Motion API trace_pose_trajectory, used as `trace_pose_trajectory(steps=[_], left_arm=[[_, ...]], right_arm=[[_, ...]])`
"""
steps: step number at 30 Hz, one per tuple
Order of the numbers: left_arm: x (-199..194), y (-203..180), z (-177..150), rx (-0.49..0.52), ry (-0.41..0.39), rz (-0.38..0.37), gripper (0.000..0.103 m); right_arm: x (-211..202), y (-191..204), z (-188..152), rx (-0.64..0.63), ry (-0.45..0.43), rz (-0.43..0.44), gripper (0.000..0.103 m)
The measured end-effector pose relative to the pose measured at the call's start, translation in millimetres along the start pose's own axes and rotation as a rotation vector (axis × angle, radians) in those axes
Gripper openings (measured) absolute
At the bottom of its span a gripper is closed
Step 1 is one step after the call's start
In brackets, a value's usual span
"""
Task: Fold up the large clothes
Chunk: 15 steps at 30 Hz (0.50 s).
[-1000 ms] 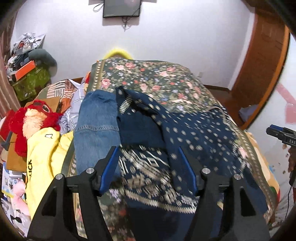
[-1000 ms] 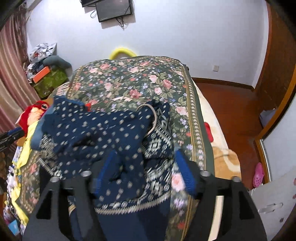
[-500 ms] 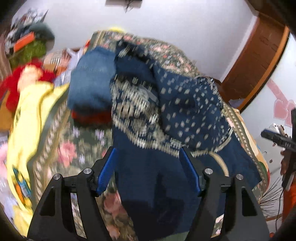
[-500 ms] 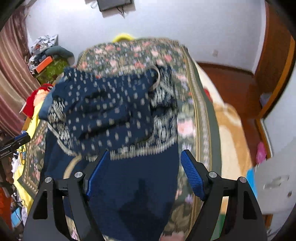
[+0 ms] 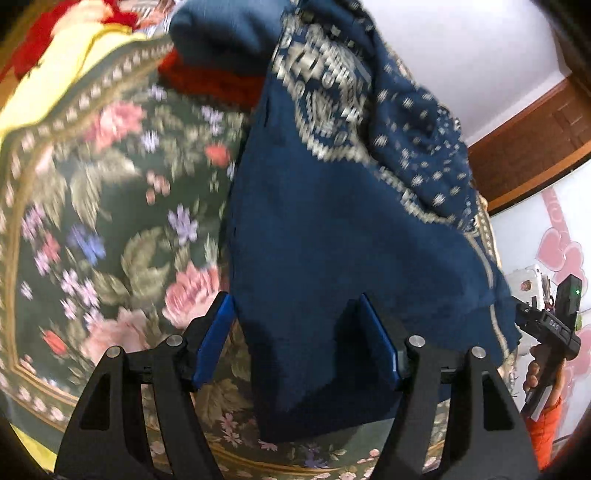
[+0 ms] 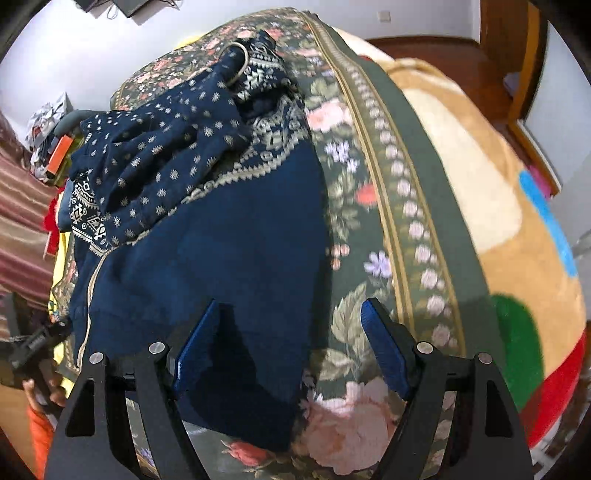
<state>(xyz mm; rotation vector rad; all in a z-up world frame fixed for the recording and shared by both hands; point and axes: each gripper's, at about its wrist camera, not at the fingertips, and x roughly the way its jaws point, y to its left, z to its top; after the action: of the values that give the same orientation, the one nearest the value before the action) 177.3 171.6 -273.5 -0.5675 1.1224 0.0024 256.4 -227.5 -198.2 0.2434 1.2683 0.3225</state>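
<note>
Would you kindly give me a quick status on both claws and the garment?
Left claw open over the navy dress hem. Right claw open at its other corner. Dress rumpled on the floral bedspread, unfolded. Jeans lie beside it.

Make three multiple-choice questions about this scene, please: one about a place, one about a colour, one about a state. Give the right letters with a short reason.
1. Where does the navy garment lie?
A. on the floral bedspread
B. on the floor
C. on a chair

2. What colour are the pads on the fingers of the right gripper?
A. red
B. blue
C. white

3. How do the fingers of the left gripper stand?
A. shut on the garment
B. shut on nothing
C. open, with the garment's lower edge between them

Answers: 1 A, the bedspread's roses show all around the cloth. 2 B, both pads are blue against the black frame. 3 C, a gap shows beside each pad and no cloth is pinched.
</note>
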Motion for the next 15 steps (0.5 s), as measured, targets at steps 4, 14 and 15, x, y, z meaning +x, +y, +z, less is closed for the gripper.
trace_pose_trajectory(steps=[4, 14, 15], left_arm=[[8, 7, -1, -0.066, 0.013, -0.049, 0.069], [19, 22, -7, -0.168, 0.056, -0.201, 0.061], [17, 22, -8, -0.161, 0.057, -0.203, 0.059]], right_arm=[[2, 2, -3, -0.005, 0.002, 0.046, 0.076], [15, 14, -1, -0.031, 0.011, 0.174, 0.047], [15, 14, 0, -0.027, 0.014, 0.178, 0.040]])
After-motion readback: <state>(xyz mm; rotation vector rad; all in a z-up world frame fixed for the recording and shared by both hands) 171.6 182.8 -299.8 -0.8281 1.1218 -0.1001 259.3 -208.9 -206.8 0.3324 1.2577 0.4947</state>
